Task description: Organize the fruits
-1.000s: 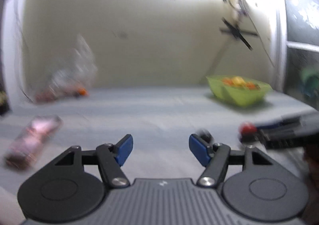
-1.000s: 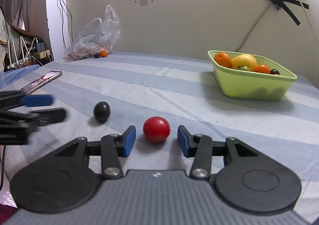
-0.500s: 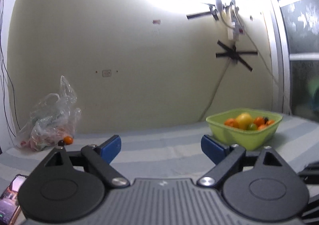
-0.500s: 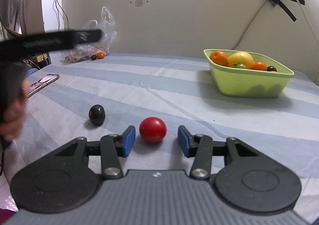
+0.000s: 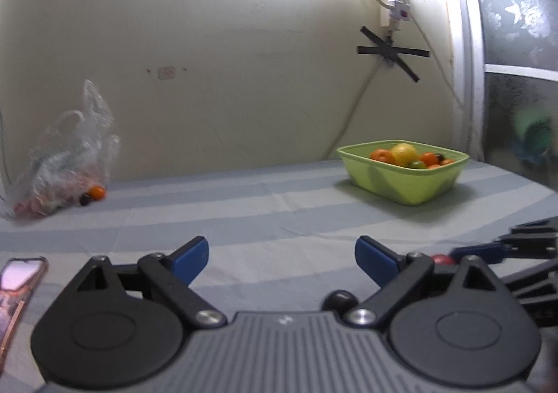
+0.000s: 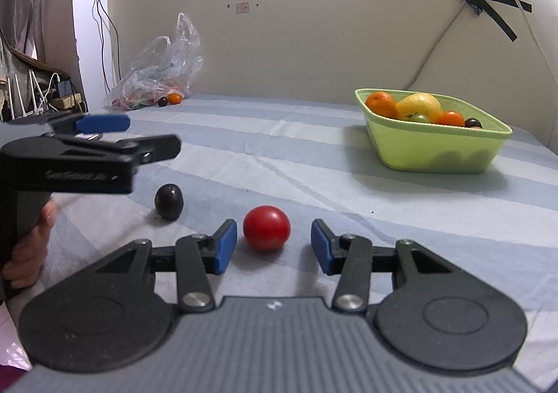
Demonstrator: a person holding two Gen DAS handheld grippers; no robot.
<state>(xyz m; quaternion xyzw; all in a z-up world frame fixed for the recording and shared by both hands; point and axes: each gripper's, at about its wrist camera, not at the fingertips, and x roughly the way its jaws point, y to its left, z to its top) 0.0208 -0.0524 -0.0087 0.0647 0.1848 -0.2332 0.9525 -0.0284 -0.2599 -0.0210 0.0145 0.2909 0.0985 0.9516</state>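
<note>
Far left of the left tongs [image 5: 281,258], a pink-cased phone [image 5: 15,283] flat on the striped blue-grey sheet [image 5: 265,218]. Beyond it, a crumpled clear plastic bag [image 6: 158,74] against the wall. Left tongs' blue pads opening wide, nothing between them. Just under their right pad, a small dark oval fruit [image 6: 169,201]. Between the right tongs' [image 6: 273,246] parted pads, a round red tomato [image 6: 266,227], untouched, gaps either side. Far ahead to the right, a lime-green plastic bowl [image 6: 436,152] heaped with oranges, a yellow fruit and smaller ones.
</note>
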